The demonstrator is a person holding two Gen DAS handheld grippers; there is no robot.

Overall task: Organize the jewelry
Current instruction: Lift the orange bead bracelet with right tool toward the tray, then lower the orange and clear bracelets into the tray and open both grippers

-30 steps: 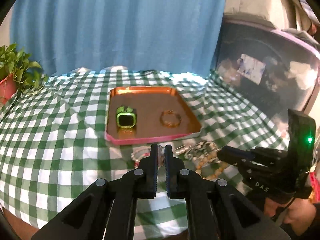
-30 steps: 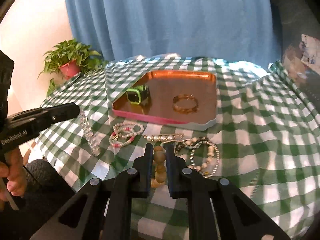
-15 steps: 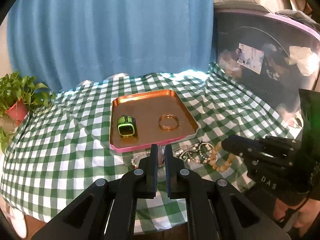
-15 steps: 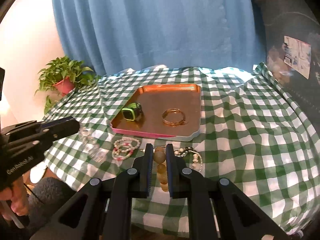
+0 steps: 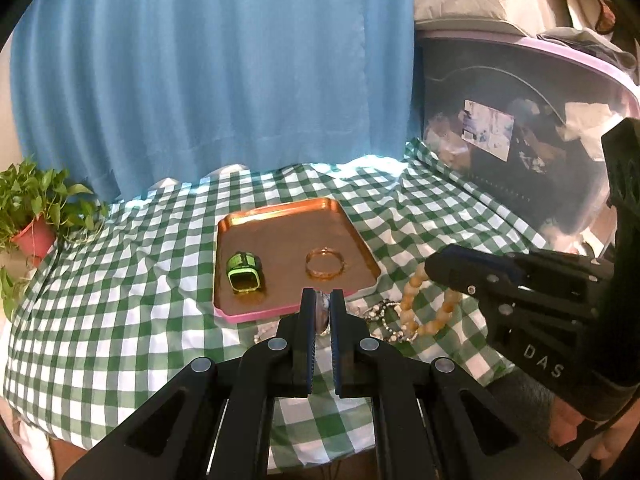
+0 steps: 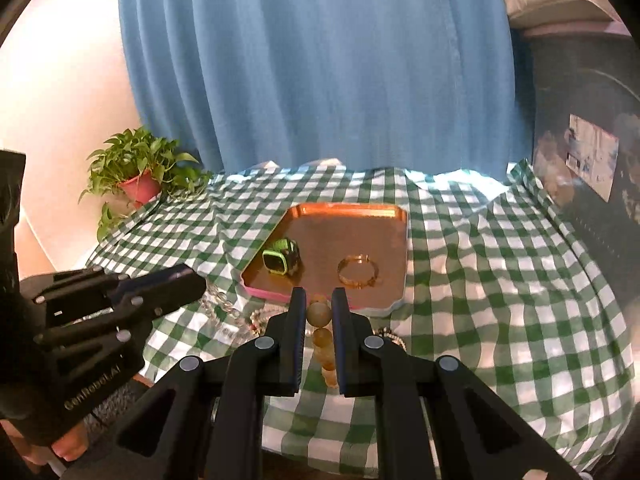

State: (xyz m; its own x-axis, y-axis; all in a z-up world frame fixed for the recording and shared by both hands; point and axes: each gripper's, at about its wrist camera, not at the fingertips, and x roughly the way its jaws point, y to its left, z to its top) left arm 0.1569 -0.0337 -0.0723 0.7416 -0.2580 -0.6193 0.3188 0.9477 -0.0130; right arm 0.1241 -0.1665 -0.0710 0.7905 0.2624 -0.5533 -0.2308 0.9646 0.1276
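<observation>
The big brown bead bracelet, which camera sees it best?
The left wrist view: the brown bead bracelet hangs as a whole loop from the right gripper. The right wrist view shows only a few beads between its own fingers.

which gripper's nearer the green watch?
Left. The left gripper is just short of the tray's near rim, almost in line with the watch; the right gripper is off beyond the tray's right side.

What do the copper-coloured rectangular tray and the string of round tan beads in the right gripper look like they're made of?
The copper-coloured rectangular tray looks like thin metal with a satin copper finish: it has soft glare along its raised rim and a pink-painted outer edge. The string of round tan beads looks like polished wood or a waxy stone or resin: smooth, matt, faintly translucent. The pictures cannot settle which.
</observation>
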